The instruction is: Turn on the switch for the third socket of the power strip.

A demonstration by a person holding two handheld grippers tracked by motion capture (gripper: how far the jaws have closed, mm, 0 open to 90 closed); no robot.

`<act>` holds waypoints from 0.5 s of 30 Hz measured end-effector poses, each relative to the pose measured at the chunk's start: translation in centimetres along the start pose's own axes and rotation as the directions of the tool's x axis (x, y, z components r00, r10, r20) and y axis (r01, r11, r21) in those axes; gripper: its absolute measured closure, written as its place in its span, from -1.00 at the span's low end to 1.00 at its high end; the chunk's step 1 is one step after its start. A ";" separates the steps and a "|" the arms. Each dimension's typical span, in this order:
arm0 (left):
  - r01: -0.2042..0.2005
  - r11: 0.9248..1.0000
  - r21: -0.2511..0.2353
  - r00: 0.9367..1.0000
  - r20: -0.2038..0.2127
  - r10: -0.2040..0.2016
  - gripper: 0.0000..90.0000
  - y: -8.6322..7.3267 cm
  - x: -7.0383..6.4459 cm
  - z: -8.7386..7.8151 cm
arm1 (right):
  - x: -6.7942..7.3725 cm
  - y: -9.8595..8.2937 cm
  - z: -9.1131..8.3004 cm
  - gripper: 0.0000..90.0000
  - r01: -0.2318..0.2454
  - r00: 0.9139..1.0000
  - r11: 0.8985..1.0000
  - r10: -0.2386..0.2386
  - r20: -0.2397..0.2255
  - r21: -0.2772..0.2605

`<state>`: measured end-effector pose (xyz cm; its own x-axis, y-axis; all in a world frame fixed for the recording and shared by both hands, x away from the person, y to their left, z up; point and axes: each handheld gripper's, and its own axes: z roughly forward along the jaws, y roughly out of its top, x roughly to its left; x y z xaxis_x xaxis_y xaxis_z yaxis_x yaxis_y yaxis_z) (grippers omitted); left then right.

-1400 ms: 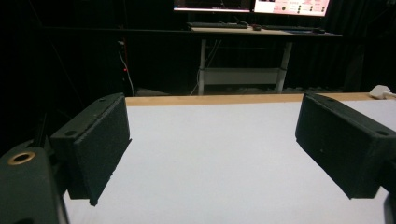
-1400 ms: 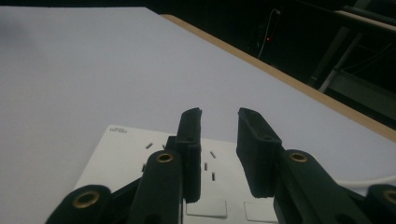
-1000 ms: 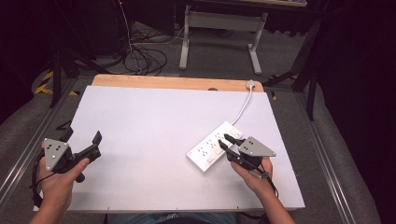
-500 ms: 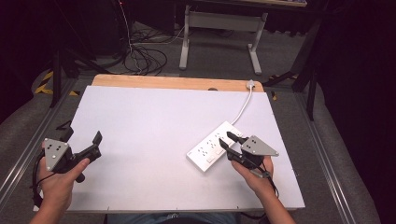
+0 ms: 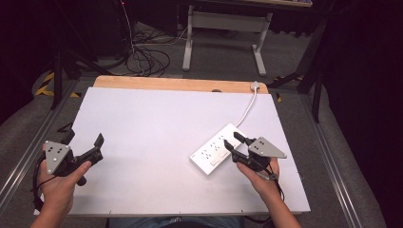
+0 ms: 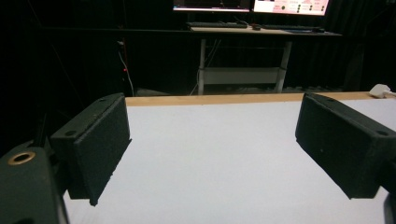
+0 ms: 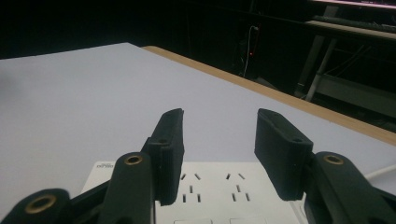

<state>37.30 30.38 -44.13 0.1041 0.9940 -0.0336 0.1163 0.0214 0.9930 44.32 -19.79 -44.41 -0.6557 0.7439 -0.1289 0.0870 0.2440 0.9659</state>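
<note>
A white power strip (image 5: 215,150) lies at an angle on the right half of the white table (image 5: 157,123). Its white cord (image 5: 246,112) runs to a plug (image 5: 255,86) at the far edge. My right gripper (image 5: 232,141) hovers at the strip's near right end, open, with nothing between its jaws. In the right gripper view, the gripper (image 7: 220,119) stands just above the strip's sockets (image 7: 210,189). My left gripper (image 5: 84,138) is wide open over the table's left edge and holds nothing. In its own view, the left gripper (image 6: 212,140) frames bare table.
A wooden strip (image 5: 180,84) runs along the table's far edge. Metal rails (image 5: 28,147) flank both sides. Beyond the table stand a desk frame (image 5: 223,28) and loose cables (image 5: 142,59) on the floor. The table's middle (image 5: 157,142) is bare white surface.
My right gripper has drifted very slightly to the right by the strip's end. The left gripper and the strip have kept their places.
</note>
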 end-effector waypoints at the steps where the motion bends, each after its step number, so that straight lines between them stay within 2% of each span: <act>1: 0.002 1.000 0.000 1.000 0.000 -0.002 -0.76 0.0 0.0 0.0 | 0.0 0.0 0.0 0.15 -0.007 1.000 1.000 0.007 -0.001 -0.004; 10: -0.002 1.000 0.000 1.000 -0.001 0.002 -0.76 0.0 0.0 0.0 | -0.3 0.0 -0.2 0.00 -0.033 0.999 0.999 0.033 0.010 -0.032; 15: -0.001 1.000 0.000 1.000 -0.002 0.001 -0.76 0.0 0.0 0.0 | -0.4 0.1 -0.4 -0.16 -0.056 0.998 0.997 0.057 0.018 -0.056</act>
<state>37.30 30.40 -44.13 0.1021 0.9943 -0.0322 0.1158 0.0202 0.9931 44.31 -20.32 -44.19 -0.6357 0.7680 -0.0776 0.0815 0.1668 0.9826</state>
